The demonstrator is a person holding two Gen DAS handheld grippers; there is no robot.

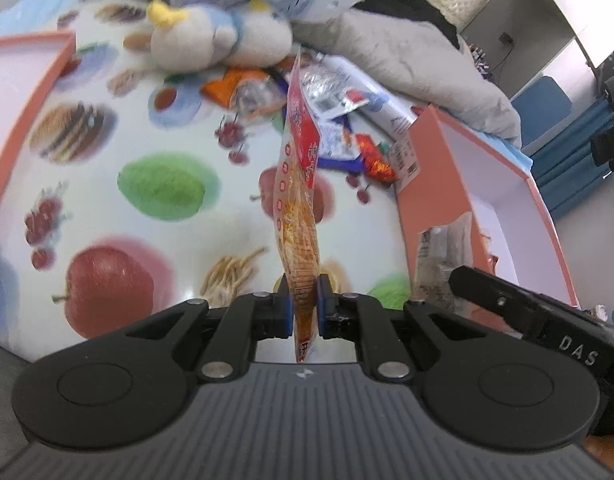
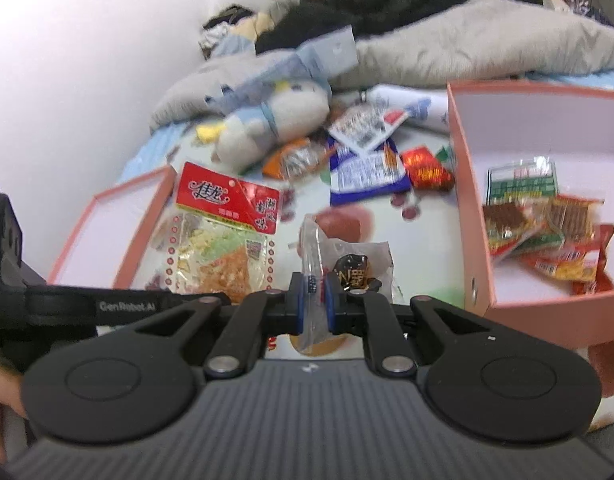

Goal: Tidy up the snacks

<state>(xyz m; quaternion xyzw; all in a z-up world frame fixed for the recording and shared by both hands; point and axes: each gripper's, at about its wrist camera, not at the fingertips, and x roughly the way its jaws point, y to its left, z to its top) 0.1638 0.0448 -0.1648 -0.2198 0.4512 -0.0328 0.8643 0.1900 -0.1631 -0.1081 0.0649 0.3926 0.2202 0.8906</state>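
each hand-held gripper pinches a snack: red-topped packet (image 1: 299, 184), clear wrapper (image 2: 339, 264) (both lifted).

right gripper (image 2: 318, 285) (pinching), clear snack packet (image 2: 339, 264)

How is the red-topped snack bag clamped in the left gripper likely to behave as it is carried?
The red-topped snack bag is pinched at one edge by the left gripper and hangs as a thin, slightly bowed sheet, so it is probably light and floppy and may swing. Its glossy film looks slippery, so it could slide from the grip. The crisp pieces inside look breakable.
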